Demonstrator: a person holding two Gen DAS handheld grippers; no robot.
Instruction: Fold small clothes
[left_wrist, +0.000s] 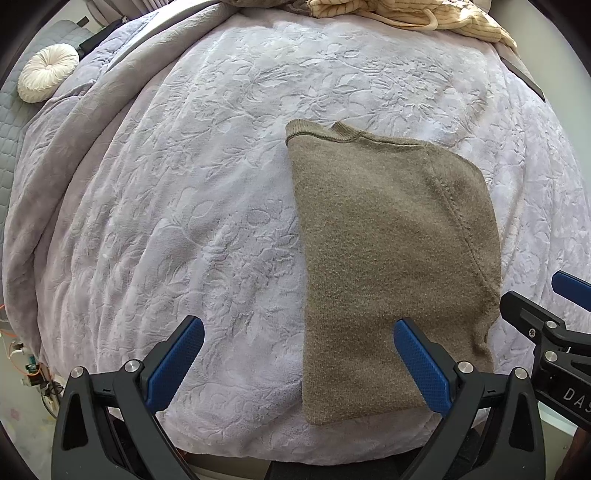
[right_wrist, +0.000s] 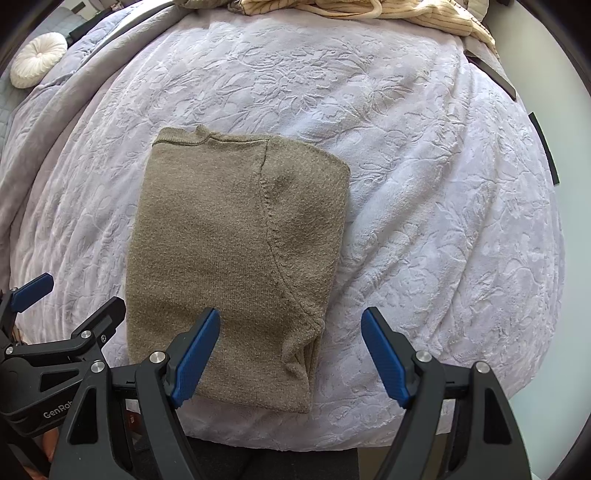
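While both grippers hang spread and empty above the near edge of the bed, a small olive-brown knit sweater (left_wrist: 388, 258) lies folded into a tall rectangle on a pale lilac embossed blanket (left_wrist: 184, 184). Its ribbed neckline points away and its hem lies nearest. The left gripper (left_wrist: 299, 360) straddles the sweater's near left edge; the right gripper (right_wrist: 291, 354) straddles its near right edge, where a sleeve seam ends in a small pucker. Neither touches the fabric.

The knit looks soft, light and limp, likely to sag and slide open if lifted by one layer. Pinching all layers at the two near corners seems the safest hold.

No containers are in view. A cream striped garment (right_wrist: 424, 14) sits bunched at the far edge, and a round white cushion (left_wrist: 48, 72) lies far left.
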